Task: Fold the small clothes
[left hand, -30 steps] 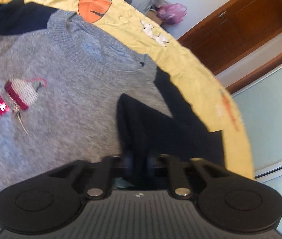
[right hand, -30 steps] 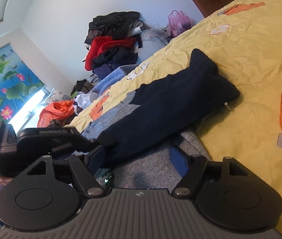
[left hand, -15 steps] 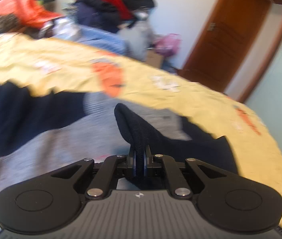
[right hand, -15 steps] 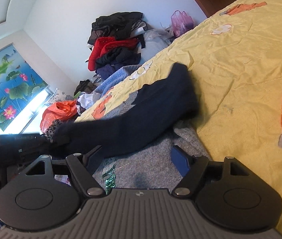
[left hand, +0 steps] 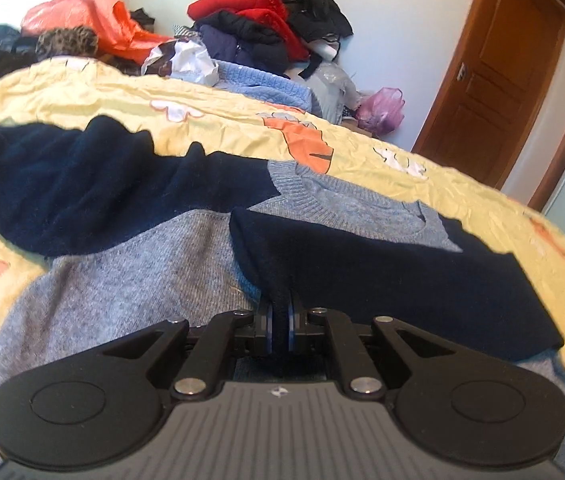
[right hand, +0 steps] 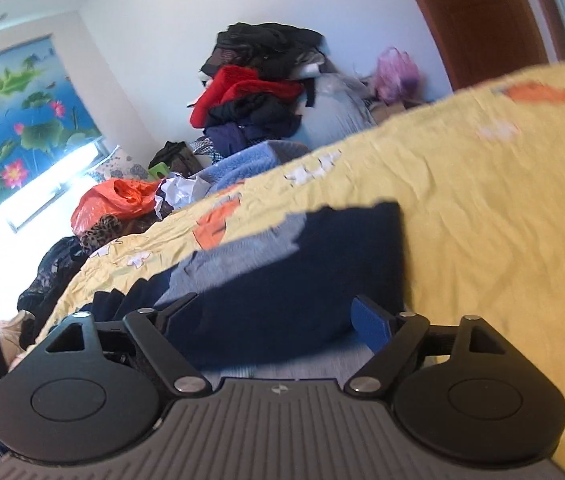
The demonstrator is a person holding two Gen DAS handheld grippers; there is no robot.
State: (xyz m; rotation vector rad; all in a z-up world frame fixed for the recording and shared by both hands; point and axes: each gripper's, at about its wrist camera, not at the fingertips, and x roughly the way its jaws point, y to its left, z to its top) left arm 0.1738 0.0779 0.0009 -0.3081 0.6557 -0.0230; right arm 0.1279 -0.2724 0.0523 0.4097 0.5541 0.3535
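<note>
Centrally, a small grey knitted sweater [left hand: 130, 280] with navy sleeves is seen lying flat on a yellow bedspread [left hand: 94, 92] printed with orange and white shapes. Its ribbed neckline [left hand: 346, 200] points away toward the far edge of the bed. One navy sleeve [left hand: 382, 276] is laid across the grey chest, and its cuff end is clamped between the closed jaws of the left gripper [left hand: 279, 322]. The other navy sleeve [left hand: 82, 184] is spread outward to the left, bunched in soft ridges.

The knit is judged to be light, limp and stretchy, with no stiffness of its own, so any lifted part can be expected to sag and drag the rest. It appears fuzzy rather than slippery, and nothing fragile is shown. Cuffs, hem corners and shoulder seams are judged the best places to take hold, since a doubled edge gives the pads more to bite.

From the right wrist view, the right gripper [right hand: 278, 316] is held above the folded sleeve with its blue-padded jaws wide apart; they have just been opening, and nothing is gripped between them.

Beyond the bed, a heap of clothes [left hand: 266, 28], an orange plastic bag [left hand: 94, 20] and a wooden door [left hand: 498, 76] are visible.
</note>
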